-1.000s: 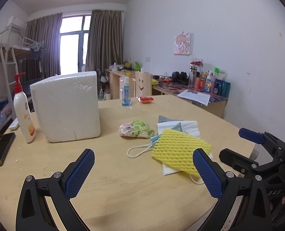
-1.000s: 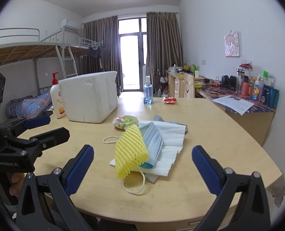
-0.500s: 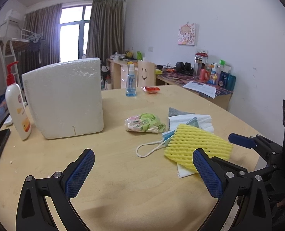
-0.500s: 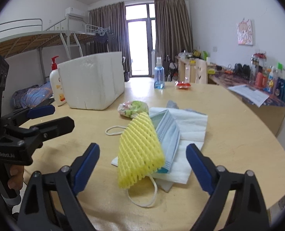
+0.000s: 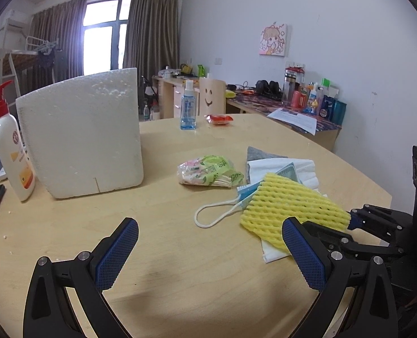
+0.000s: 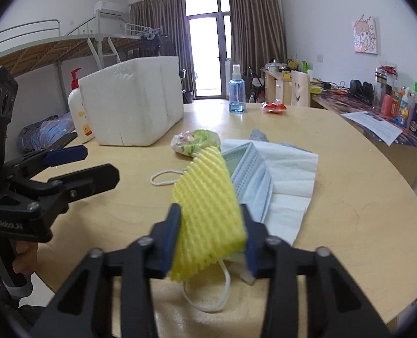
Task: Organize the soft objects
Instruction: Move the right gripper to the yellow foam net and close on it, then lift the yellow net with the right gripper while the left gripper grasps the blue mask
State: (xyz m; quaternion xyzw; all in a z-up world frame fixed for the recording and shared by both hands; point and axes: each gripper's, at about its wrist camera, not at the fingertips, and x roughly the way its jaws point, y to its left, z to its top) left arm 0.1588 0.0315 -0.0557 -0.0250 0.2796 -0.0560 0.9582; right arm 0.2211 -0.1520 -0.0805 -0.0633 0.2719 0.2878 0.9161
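Yellow foam netting (image 6: 208, 197) is sitting between the blue pads of the right gripper (image 6: 211, 231), whose jaws are closing on its near end; both pads look to be touching its sides already, and the mesh is bunching a little between them (a sign of how readily it squashes). Just beyond the gripper, under and beside the netting, a blue face mask (image 6: 253, 174) is lying on a white paper towel (image 6: 290, 169), with one ear loop (image 6: 208, 295) trailing directly below the jaws and the other reaching out ahead and to the left; further ahead a small green-and-pink packet (image 6: 194, 140) is resting on the wooden table (image 6: 349, 211), and beyond that, to the left, a white foam box (image 6: 132, 104) is standing.

The left gripper (image 5: 208, 250) is hovering with its jaws wide apart and nothing between them; the netting is lying ahead of it and to its right, near its right pad.

The step in hand, as I read it, is the pick of the first soft item; the grasp is nearly made but nothing is being lifted yet. Next, the move is calling for a gentle squeeze and a straight rise, so that the netting is coming away alone; the near ear loop could be snagging and dragging the mask along. Where it is going is unclear (the foam box seems the likely bin).
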